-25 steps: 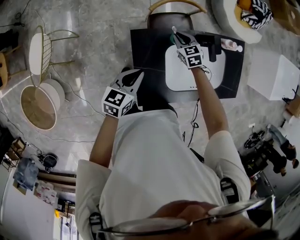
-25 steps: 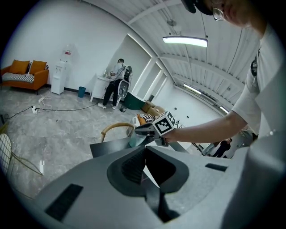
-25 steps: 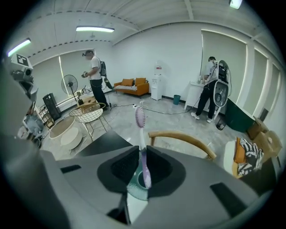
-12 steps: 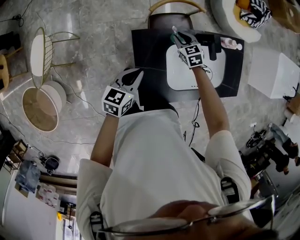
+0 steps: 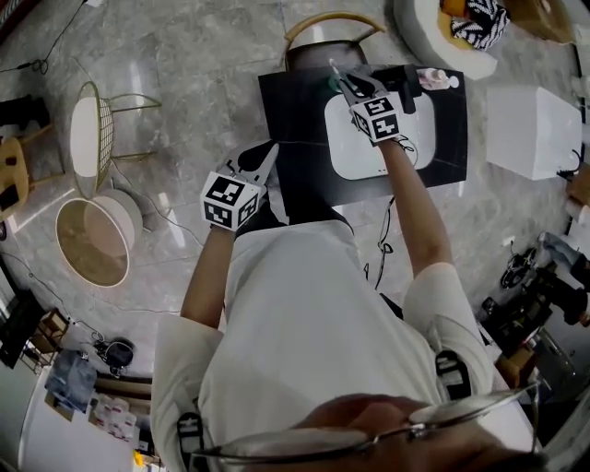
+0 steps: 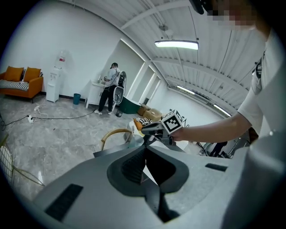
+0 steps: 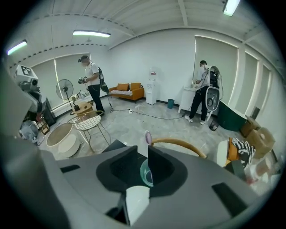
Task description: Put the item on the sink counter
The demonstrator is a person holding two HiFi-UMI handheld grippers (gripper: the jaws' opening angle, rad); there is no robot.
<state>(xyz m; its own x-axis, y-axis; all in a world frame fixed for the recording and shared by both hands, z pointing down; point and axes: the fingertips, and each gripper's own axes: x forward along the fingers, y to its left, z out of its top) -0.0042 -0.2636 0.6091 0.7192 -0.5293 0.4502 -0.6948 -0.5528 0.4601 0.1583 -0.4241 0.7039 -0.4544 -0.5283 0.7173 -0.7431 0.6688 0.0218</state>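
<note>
Far out left of the white basin (image 5: pixel 355 152), a wire chair (image 5: pixel 90 138) and a round basket (image 5: pixel 90 241) on the marble floor. Closer in, left gripper (image 5: pixel 265 155) hanging just off the basin's left side, at the edge of the black tabletop (image 5: pixel 295 111). Jaws clenched tip to tip there, nothing between them, and plenty of daylight between this gripper and the action.

Over to the basin's far-left corner now, and here's the right gripper (image 5: pixel 348 83), arm stretched right across the basin. Clamped on a toothbrush (image 7: pixel 147 136), held upright: slim neck pinched in the narrow gap, pale oval head poking up above the jaws, white handle dropping below them. Rim of a teal cup (image 7: pixel 145 172) peeking through just behind that grip. Not laid down, then, the brush: in the gripper's hold, up at that far-left corner of the basin.

Behind the basin, a chair with a curved yellow back (image 5: pixel 327 23). Along the basin's far edge, a black tap (image 5: pixel 406 85), then a small pale bottle (image 5: pixel 435 80) lying by the far-right corner. Well off to the basin's right, a white box (image 5: pixel 535 129) on the floor.
</note>
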